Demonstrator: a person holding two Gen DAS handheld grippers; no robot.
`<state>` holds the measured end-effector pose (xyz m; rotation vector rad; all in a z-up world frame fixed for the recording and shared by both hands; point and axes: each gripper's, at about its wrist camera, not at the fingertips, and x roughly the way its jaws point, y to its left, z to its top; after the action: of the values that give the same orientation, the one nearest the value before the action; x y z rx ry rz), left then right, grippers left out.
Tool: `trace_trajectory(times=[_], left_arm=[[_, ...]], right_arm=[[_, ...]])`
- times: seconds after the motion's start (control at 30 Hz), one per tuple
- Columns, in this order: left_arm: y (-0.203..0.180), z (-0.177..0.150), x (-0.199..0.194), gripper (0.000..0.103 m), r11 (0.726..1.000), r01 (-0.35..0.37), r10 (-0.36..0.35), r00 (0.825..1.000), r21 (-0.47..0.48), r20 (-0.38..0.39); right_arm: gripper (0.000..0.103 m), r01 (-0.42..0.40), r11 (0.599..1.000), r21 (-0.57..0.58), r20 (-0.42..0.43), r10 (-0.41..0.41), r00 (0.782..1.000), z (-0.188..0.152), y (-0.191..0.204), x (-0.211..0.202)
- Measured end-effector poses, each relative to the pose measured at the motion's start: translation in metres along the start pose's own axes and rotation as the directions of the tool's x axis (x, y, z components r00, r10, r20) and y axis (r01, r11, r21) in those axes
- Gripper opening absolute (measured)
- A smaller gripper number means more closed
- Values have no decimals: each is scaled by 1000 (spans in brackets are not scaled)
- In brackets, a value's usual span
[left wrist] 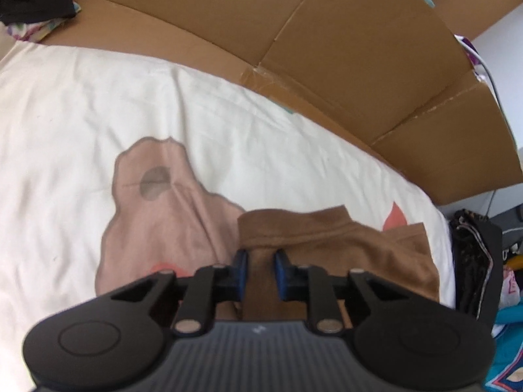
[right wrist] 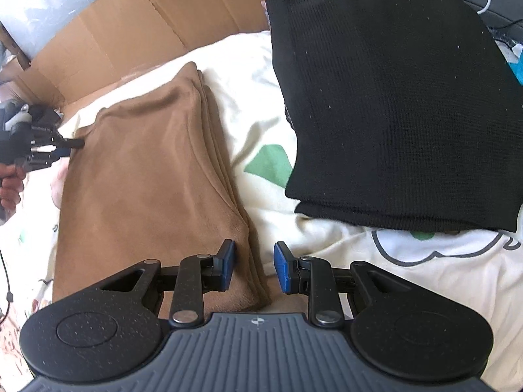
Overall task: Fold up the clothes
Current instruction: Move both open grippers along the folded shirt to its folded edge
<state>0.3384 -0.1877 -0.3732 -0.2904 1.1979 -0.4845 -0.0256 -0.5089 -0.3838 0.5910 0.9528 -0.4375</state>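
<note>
Bedding, 1 cream sheet (right wrist: 261, 104) with cartoon prints, carries everything; it looks like a bed, so that name is kept.

Item 1: brown garment (right wrist: 153, 176), folded in several layers, lying toward the sheet's left side in the right wrist view, stacked edges facing right.

Item 2: black knit garment (right wrist: 392, 98), folded, well apart from item 1 toward the sheet's far right corner.

Left tool (left wrist: 260, 268): narrow, blue pads pinching a ridge of the brown cloth at its far left edge; a person's hand (right wrist: 11, 179) carries it.

Right tool (right wrist: 254, 264): half open, pads bare, straddling the near right corner of the brown stack; whether a pad touches cloth cannot be told.

Risks, judged: the left pinch takes only a small ridge, so a pull could slip free or lift 1 layer alone and fan the stack open. The right tool, closing at the corner, may catch some layers and miss others, skewing the fold. Soft bedding gives under pressure and may wrinkle along with the cloth.

Surroundings: flattened cardboard (left wrist: 327, 49) stands along the bed's far edge; loose clothing, teal and dark (left wrist: 474, 261), is piled beyond the side edge; cables lie near the far corner.
</note>
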Motion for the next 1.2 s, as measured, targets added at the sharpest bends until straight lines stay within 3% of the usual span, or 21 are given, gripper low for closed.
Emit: trace_trajectory(times=[0.13,0.3,0.43,0.63,0.8,1.03,1.13,1.2], left_arm=[[-1,3,0,18,1000,8,-8,1000,9,0],[-2,-5,-18,32,1000,-3,3,1000,31,5],[8,-27,-39,33,999,35,-35,999,0,-33],[17,-75,-60,33,997,69,-72,990,-30,-122],[19,-112,-62,33,994,88,-99,975,-63,-199],[14,-150,-58,32,989,124,-142,941,-79,-307],[15,-163,-58,27,986,134,-162,923,-102,-348],[16,-169,-59,27,985,137,-164,921,-101,-354]], right_arm=[[33,3,1000,7,-5,-3,1000,-1,-4,-1],[33,-34,999,23,-4,34,999,0,-6,-4],[33,-78,997,14,-12,78,997,1,-5,-4],[33,-83,996,40,-44,85,995,-3,-10,9],[33,-86,996,38,-53,88,995,-3,-11,14],[32,-82,996,32,-54,84,995,-3,-10,18],[32,-85,996,27,-56,86,995,-3,-11,17],[32,-85,996,23,-58,86,995,-3,-12,17]])
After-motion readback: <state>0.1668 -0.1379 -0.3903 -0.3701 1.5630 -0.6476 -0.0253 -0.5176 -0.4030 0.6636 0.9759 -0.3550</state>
